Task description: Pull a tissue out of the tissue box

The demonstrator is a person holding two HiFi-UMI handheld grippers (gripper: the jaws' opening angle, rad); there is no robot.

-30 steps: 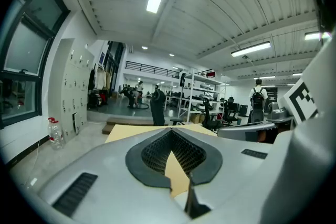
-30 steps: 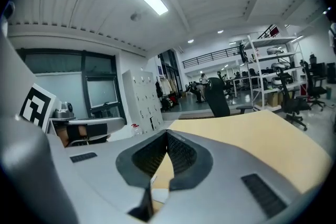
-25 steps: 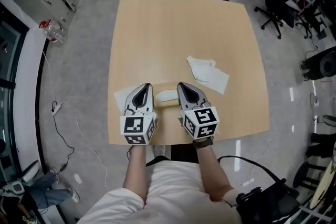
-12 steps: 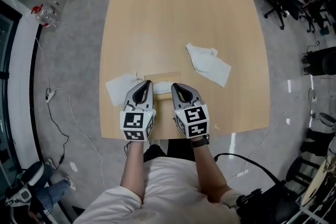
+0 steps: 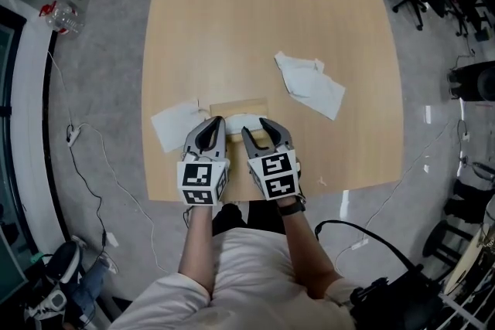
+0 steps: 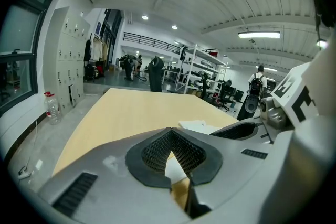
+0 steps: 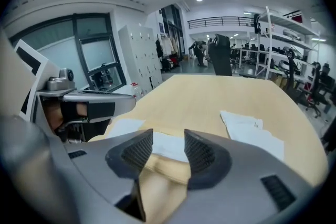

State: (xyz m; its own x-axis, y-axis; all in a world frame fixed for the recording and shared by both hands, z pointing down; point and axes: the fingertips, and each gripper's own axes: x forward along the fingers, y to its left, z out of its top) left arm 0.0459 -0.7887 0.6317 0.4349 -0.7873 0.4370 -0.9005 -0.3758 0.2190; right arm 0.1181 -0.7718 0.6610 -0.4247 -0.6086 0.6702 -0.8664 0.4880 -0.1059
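White and loose, a sheet lay leftmost, close to the left edge of the table and just beside the left gripper, whose jaws were together on nothing. We judged that a careless sweep that way could push the sheet over the edge. Next came the box, its tissue standing out of the slot. Nothing visibly pinned the box, so a sharp pull could lift or drag it along with the tissue. The right gripper had just been opening its jaws; they stood apart with the tissue ahead between them, pads not yet pressing. Closing too low could catch cardboard; closing too shallow could tear off a corner. Further right a crumpled sheet lay well apart from the box, out of harm. For room, we had the near edge under our wrists, little space at the left, and bare wood across the far half and the right side.
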